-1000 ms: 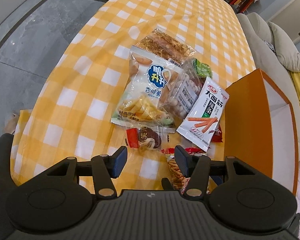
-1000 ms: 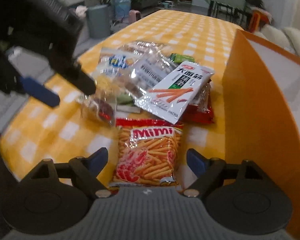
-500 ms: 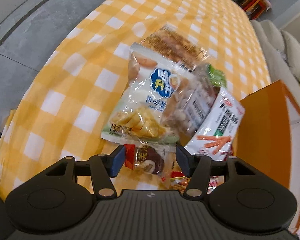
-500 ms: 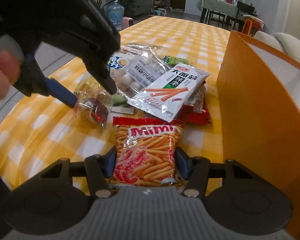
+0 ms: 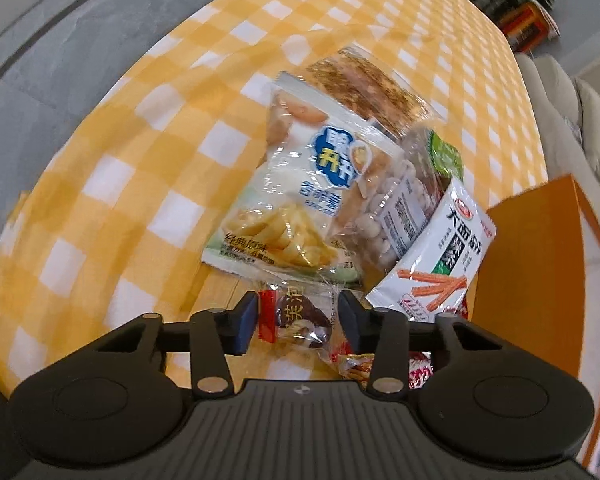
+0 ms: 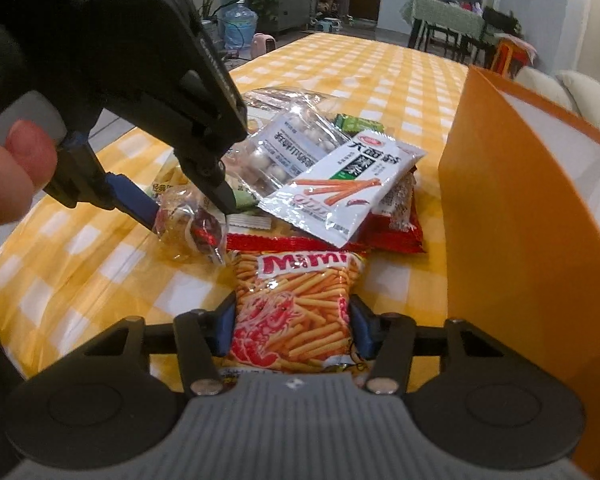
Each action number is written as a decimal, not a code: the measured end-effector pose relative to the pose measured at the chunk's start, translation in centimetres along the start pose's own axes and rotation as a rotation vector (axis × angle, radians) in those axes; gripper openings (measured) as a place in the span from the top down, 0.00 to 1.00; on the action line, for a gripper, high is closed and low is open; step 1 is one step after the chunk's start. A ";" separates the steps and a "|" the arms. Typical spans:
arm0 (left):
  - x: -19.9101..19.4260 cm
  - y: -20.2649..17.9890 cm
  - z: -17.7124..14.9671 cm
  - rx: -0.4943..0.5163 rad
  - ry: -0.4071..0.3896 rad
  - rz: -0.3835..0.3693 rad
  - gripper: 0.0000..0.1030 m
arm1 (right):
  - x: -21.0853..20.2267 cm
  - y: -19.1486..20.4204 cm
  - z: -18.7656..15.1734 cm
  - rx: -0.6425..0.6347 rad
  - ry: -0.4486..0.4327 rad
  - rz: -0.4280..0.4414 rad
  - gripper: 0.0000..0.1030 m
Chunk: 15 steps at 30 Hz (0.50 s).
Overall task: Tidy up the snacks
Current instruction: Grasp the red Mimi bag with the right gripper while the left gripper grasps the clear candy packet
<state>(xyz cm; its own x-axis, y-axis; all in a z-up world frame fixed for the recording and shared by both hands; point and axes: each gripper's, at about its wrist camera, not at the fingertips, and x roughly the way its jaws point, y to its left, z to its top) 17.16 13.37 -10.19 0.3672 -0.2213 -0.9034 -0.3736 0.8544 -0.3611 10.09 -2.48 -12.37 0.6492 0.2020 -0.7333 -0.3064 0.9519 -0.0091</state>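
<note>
A pile of snack packets lies on the yellow checked tablecloth [image 5: 140, 152]. My left gripper [image 5: 296, 318] is open, its fingers either side of a small clear-wrapped chocolate snack [image 5: 300, 316]; the same snack shows in the right wrist view [image 6: 192, 228]. My right gripper [image 6: 294, 326] is shut on the orange Mimi stick packet [image 6: 296, 308], which lies on the table. Behind are a white potato-crisp bag [image 5: 300, 200], a clear bag of white balls [image 6: 296, 152], a white packet with orange sticks [image 6: 344, 192] and a red packet [image 6: 396, 228]. An orange box [image 6: 512, 208] stands at the right.
A clear packet of brown biscuits [image 5: 364, 88] and a small green packet [image 6: 356, 123] lie at the back of the pile. A sofa [image 5: 572, 120] is beyond the table's right edge. Grey floor [image 5: 40, 40] lies left of the table.
My left gripper has come down and forward so its fingers straddle the chocolate snack. My right gripper has closed from wide open onto the Mimi packet.
</note>
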 end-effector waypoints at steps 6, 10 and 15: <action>-0.9 0.9 0.2 -0.046 -0.012 -0.032 0.59 | -0.6 0.2 -0.4 -0.003 -0.027 -0.011 0.57; -1.6 0.9 0.1 -0.045 -0.019 -0.060 0.59 | -1.3 0.3 -0.4 -0.001 -0.043 -0.019 0.58; -2.5 1.0 0.0 -0.057 -0.026 -0.089 0.59 | -2.6 0.6 -0.2 -0.012 -0.077 -0.031 0.58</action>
<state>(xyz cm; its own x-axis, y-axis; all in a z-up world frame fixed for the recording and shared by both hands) 15.88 14.77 -8.32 0.4226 -0.2822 -0.8612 -0.3860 0.8037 -0.4528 8.11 -2.52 -10.59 0.7100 0.1901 -0.6781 -0.2934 0.9552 -0.0395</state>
